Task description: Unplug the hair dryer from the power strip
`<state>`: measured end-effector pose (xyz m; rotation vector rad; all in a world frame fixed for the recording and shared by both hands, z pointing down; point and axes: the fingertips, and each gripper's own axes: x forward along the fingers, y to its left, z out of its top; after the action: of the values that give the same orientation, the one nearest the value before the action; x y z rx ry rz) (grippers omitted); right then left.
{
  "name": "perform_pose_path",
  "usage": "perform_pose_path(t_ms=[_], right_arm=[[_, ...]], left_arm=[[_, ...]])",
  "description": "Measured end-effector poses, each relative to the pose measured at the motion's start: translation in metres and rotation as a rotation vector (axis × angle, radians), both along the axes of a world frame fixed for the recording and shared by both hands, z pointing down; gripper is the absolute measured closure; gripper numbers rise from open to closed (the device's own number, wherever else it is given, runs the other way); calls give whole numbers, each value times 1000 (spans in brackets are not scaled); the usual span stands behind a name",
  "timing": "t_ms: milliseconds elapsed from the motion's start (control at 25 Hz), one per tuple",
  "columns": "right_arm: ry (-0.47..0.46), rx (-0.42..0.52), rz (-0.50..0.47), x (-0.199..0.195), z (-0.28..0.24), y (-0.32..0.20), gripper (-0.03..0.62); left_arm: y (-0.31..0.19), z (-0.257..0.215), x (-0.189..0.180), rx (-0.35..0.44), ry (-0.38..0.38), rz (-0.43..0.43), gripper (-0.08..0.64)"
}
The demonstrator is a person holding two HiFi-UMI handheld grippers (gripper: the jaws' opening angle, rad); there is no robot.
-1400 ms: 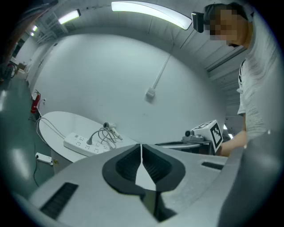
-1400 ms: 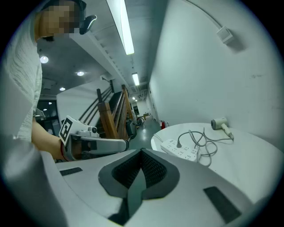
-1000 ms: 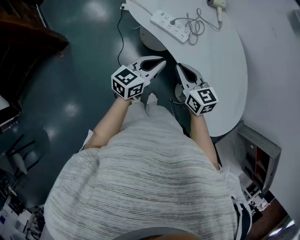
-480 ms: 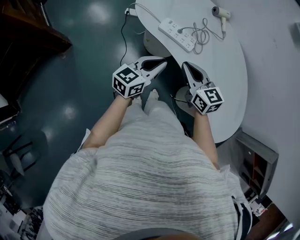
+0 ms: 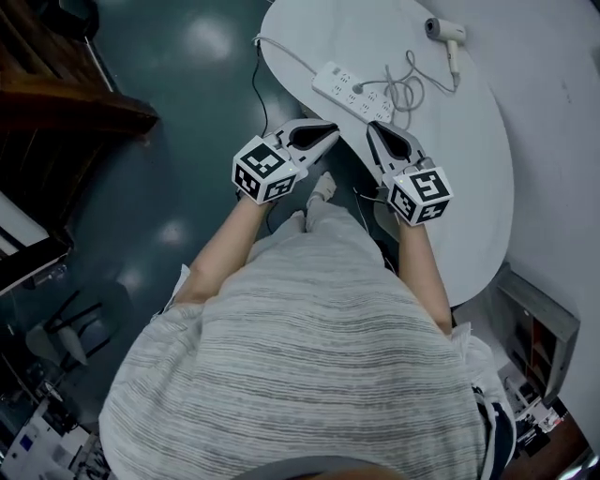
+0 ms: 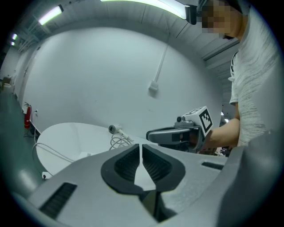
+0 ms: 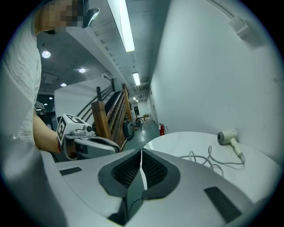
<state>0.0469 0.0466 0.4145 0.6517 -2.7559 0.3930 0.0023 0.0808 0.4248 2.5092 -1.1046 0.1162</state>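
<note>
Two grippers hover side by side at the near edge of the round white table (image 5: 473,187). The left gripper (image 5: 331,134) and the right gripper (image 5: 373,127) both have their jaws pressed together with nothing between them. Neither touches anything on the table.

The power strip (image 5: 354,82) lies just beyond their tips, towards the far left of the tabletop. Its own lead (image 5: 281,53) runs off the far left edge. The hair dryer (image 5: 442,29) rests well apart from the strip, further right and farther away, close to the wall. Its cord (image 5: 403,86) lies in a loose coil just right of the strip. The plug (image 5: 358,88) seems to sit in a socket near the strip's middle, though it is too small to be sure which one.

The unplugging has not begun, and both sets of jaws must spread before anything can be gripped. The strip looks loose on the table, so a pull on the plug alone would likely drag it along. Pinching the cord instead of the plug body could strain the wire or slip. A hard yank might also tighten the coil and tug the dryer across the table.
</note>
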Motion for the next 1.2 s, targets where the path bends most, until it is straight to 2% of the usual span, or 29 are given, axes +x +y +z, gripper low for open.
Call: perform_pose_path(t_ms=[200,480,640,920,1000,1080,1200], right_arm=[[5,-41,-26,-8,14,-31,565],[7,-93,-11,-7,29,-57,565],[25,-106,4,-12,33,-68,565],[34,-167,103,-19,46,-95,565],[47,-185,126,-22,53,-100,565],[59,-210,146,-27,59,-103,565],[77,-250,164,-33,69,-104,563]], left_arm=[[-45,13,6,-30,-33,47,548],[-80,26,15,-23,-130,153,546],[-93,32,15,-18,-198,240,546],[-119,53,10,-31,-269,438,544],[-125,61,9,-34,-307,503,510],[-130,68,7,-31,-356,565,444],[-137,83,4,-2,-479,668,353]])
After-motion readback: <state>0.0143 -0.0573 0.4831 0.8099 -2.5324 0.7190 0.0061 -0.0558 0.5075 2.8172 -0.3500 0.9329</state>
